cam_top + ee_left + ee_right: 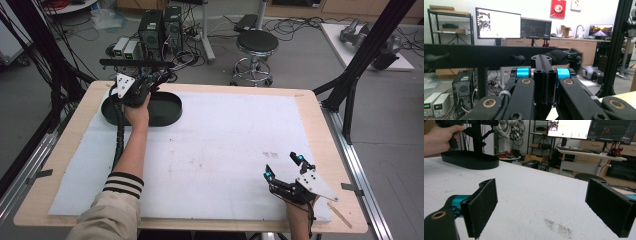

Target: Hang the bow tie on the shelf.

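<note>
A wooden-edged table covered by a white foam sheet is seen from the high view, with a shallow black oval plastic tray resting on the sheet's far left corner. The left gripper is held by a hand directly above that tray; in the left gripper view its jaws are pressed flat together with nothing visible between them. The right gripper is held low over the sheet, well apart from the tray toward the near right corner, its felt-faced pads spread wide and empty. A small dark smudge is seen on the sheet just ahead of this gripper, on the tray's side.
</note>
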The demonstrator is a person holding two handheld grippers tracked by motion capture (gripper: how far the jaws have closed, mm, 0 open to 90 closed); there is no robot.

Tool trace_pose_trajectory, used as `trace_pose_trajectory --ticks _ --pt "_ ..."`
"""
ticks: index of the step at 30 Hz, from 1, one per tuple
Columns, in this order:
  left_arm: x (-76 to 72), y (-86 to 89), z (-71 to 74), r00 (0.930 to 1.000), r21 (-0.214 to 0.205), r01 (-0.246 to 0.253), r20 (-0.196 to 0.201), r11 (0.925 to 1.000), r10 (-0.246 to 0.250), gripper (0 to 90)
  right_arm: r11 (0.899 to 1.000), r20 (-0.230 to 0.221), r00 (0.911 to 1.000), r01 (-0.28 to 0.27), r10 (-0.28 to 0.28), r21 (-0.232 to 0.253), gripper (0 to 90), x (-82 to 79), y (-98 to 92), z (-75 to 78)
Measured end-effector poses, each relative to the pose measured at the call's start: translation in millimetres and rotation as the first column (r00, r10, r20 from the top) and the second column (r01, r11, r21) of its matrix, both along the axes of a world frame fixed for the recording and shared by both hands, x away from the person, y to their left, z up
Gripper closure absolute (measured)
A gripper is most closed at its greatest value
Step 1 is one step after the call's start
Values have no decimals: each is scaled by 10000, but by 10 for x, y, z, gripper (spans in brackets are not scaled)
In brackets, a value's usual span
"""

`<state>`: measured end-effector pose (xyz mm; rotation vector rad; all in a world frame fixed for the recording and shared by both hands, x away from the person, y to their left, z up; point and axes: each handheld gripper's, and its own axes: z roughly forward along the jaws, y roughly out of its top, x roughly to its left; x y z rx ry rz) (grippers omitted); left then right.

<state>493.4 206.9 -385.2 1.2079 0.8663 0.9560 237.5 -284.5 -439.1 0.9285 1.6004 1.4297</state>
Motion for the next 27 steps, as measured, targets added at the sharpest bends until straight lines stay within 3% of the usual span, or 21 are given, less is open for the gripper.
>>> trace_pose_trajectory --ticks 10,13,14,15,17,19,20,22,27 --pt "61 -11 -75 9985 246 -161 -524 9996 174 888 10000 -45 10000 -32 31 -72 100 7 15 -8" --pt "53 -3 -64 9989 312 -117 -459 9994 131 873 10000 -72 10000 -31 31 -83 99 9 13 -9" --pt "50 1 -55 9993 246 -52 -377 9997 62 722 10000 -58 10000 -38 37 -74 99 9 14 -9" --pt "44 6 -45 9994 191 19 -347 9998 -12 647 10000 -55 10000 -37 37 -61 99 7 14 -9" --pt "29 16 -24 9991 236 71 -412 9997 -62 600 10000 -49 10000 -52 52 -46 99 7 13 -9" --pt "-7 28 -15 9987 139 222 -452 9997 -216 441 10000 -8 10000 -52 52 -18 99 7 7 -8" --pt "-36 38 -12 9985 89 336 -432 9994 -332 441 10000 -8 10000 -52 52 -18 99 7 7 -8" --pt "-105 45 -9 9984 98 399 -403 9992 -395 339 10000 34 10000 -51 51 53 99 3 3 -4" --pt "-355 92 51 9986 78 526 -57 9986 -526 245 10000 59 10000 -56 56 69 99 -6 3 -6"
